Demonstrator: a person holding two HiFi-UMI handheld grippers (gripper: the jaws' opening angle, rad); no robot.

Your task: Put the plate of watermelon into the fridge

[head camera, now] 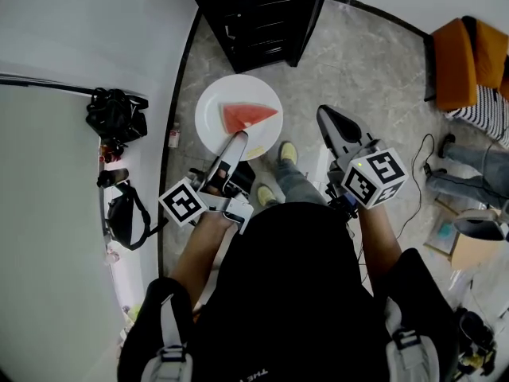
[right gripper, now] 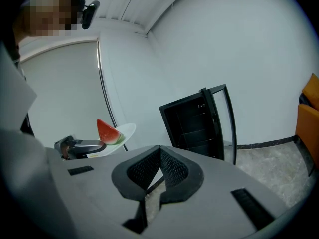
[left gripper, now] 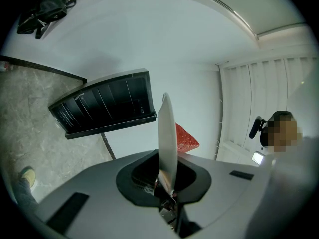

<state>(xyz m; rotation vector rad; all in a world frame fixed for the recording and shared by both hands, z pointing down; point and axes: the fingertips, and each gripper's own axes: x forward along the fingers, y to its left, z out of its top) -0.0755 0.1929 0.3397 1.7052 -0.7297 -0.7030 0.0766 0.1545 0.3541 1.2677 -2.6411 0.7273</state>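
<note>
The plate (head camera: 215, 110) with its watermelon wedge (head camera: 248, 116) hangs in the air over the marble floor (head camera: 358, 62), just short of the black fridge (head camera: 254, 14). Nothing carries it but my left gripper (head camera: 237, 139). Its jaws are clamped on the plate's near rim, and the left gripper view shows that rim edge-on, pinched between the pads.

I judge the task about midway. The plate is picked up and brought close to the fridge, and in the right gripper view the glass door stands open with dark shelves showing. What is left is to carry the plate in, set it on a shelf and let go.

My left forearm reaches straight ahead with the gripper roughly level. My right gripper (head camera: 330, 119) rides beside the plate's right edge, apart from it and tipped slightly down, its jaws closed together on nothing.
</note>
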